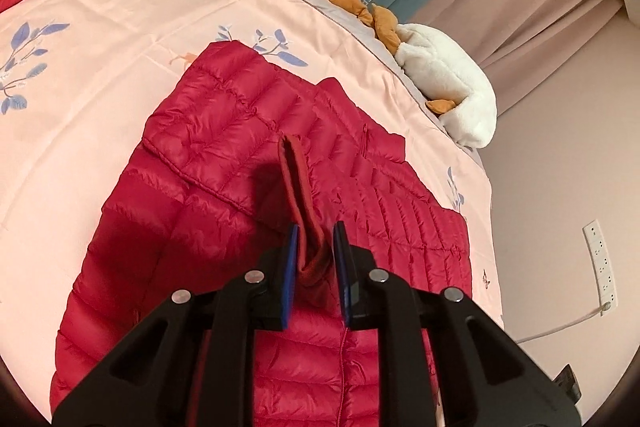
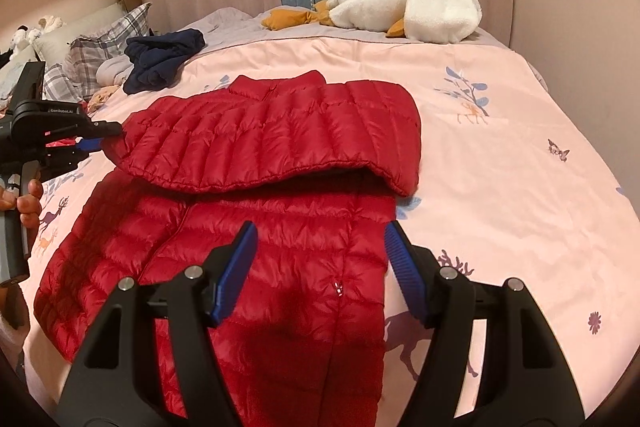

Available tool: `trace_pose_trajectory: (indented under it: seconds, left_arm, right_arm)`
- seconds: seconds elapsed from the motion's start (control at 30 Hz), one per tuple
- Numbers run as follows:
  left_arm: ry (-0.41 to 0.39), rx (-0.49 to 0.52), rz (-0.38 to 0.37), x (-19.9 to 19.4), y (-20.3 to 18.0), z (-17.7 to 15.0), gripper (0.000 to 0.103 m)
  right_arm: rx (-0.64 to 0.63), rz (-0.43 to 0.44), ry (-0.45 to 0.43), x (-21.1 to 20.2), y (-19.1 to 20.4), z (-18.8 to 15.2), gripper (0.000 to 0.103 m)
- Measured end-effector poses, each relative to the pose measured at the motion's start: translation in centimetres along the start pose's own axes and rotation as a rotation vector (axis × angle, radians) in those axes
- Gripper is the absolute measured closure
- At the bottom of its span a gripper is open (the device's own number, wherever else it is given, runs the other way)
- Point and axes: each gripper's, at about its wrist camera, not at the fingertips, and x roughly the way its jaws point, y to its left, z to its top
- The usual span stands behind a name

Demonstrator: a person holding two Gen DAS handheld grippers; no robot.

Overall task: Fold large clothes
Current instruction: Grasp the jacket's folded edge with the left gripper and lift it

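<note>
Here we hold the red quilted down jacket's point(image 2: 256, 227) sleeve cuff point(image 1: 298, 187) clamped in the left gripper point(image 1: 316, 259), while the right gripper point(image 2: 320, 267) hovers wide above the jacket's body.

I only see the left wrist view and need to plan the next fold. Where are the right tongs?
Observer: The right tongs are open and hold nothing, above the lower half of the red jacket.
Operator: How does the top of the jacket lie?
Observer: A quilted part is folded over across the chest, just below the collar.
Operator: Where do my left tongs grip, seen from outside?
Observer: The left tongs pinch the end of that folded part, at the picture's left side of the jacket.
</note>
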Motion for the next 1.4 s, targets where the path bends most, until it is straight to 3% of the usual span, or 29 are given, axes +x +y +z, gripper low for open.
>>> trace_pose_trajectory:
  seconds: [0.17, 0.33, 0.57, 0.77, 0.87, 1.1, 1.23, 1.27, 1.37, 1.4]
  left_arm:
    - [0.011, 0.012, -0.009, 0.5, -0.6, 0.2, 0.085]
    - [0.058, -0.018, -0.064, 1.4, -0.3, 0.0, 0.084]
    - [0.115, -0.093, -0.107, 3.3, 1.4, -0.8, 0.057]
    - [0.162, -0.169, -0.125, 4.6, 2.8, -2.0, 0.053]
    - [0.177, -0.202, -0.152, 4.4, 3.8, -2.9, 0.044]
    - [0.210, -0.197, -0.176, 4.9, 3.9, -3.4, 0.044]
    - [0.170, -0.193, -0.177, 5.8, 2.6, -2.6, 0.044]
    - [0.160, -0.195, -0.169, 6.0, 2.3, -2.5, 0.049]
    - [0.154, -0.144, -0.142, 6.3, 1.1, -2.2, 0.085]
    - [0.147, -0.130, -0.136, 6.2, 0.8, -2.0, 0.088]
  right_arm:
    - [0.007, 0.002, 0.002, 0.1, 0.1, 0.0, 0.036]
    - [0.019, -0.002, 0.016, 0.4, 0.1, -0.5, 0.036]
    - [0.033, -0.009, 0.038, 1.1, -0.2, -0.9, 0.036]
    - [0.043, -0.008, 0.045, 1.4, -0.4, -1.0, 0.036]
    - [0.040, -0.012, 0.052, 1.6, -0.6, -1.1, 0.036]
    - [0.055, 0.000, 0.063, 2.4, -0.9, -1.2, 0.036]
    - [0.065, -0.007, 0.070, 2.8, -1.4, -1.2, 0.036]
    - [0.066, -0.010, 0.072, 2.9, -1.5, -1.2, 0.036]
    - [0.080, -0.023, 0.083, 3.4, -2.3, -1.1, 0.036]
    - [0.090, -0.029, 0.085, 3.7, -2.8, -0.9, 0.036]
